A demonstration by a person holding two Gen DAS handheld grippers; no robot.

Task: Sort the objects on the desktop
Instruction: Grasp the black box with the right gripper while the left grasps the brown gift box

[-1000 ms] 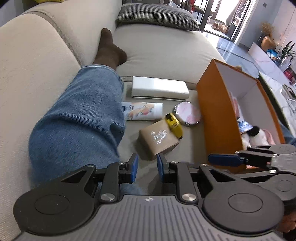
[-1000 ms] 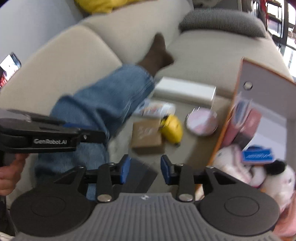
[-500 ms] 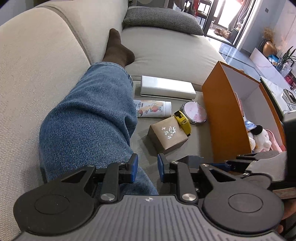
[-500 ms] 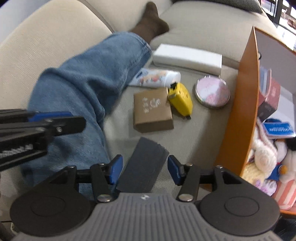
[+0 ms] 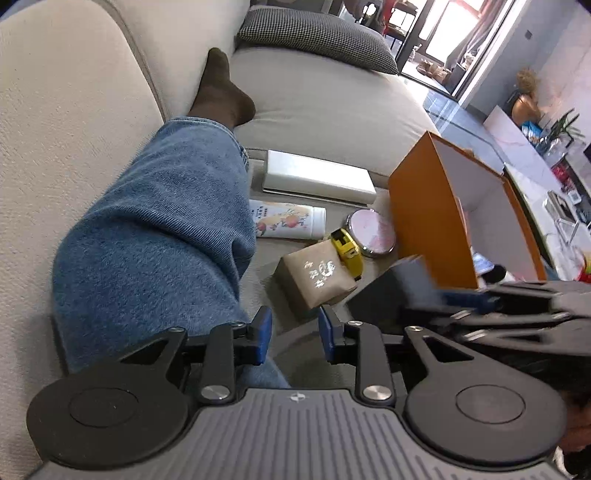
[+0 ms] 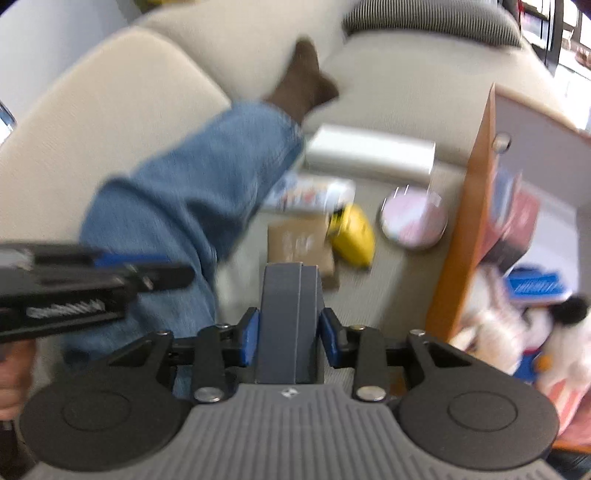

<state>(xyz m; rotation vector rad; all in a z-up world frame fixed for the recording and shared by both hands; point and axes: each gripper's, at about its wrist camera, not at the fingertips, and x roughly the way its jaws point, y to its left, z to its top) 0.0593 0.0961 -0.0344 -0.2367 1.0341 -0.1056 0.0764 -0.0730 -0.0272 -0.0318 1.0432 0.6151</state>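
Note:
My right gripper (image 6: 290,326) holds a dark grey box (image 6: 290,314) upright, jaws closing with both blue pads pressed on its sides. From the left wrist view that box (image 5: 391,291) hangs beside the orange box (image 5: 424,218). My left gripper (image 5: 294,334) hovers over the sofa seat, jaws opening, nothing between them. Ahead lie a brown kraft box (image 5: 317,275), a yellow tape measure (image 5: 345,249), a round pink tin (image 5: 371,232), a white printed tube (image 5: 288,221) and a long white box (image 5: 317,177).
A person's leg in blue jeans (image 5: 166,240) with a dark sock (image 5: 221,96) lies along the left of the objects. The orange box (image 6: 458,240) at the right holds plush toys (image 6: 517,332) and small packets. A checked cushion (image 5: 317,33) sits at the back.
The dark grey box lay flat between my right gripper's wide jaws; now the jaws have closed on it and it stands lifted. My left gripper's jaws have spread slightly.

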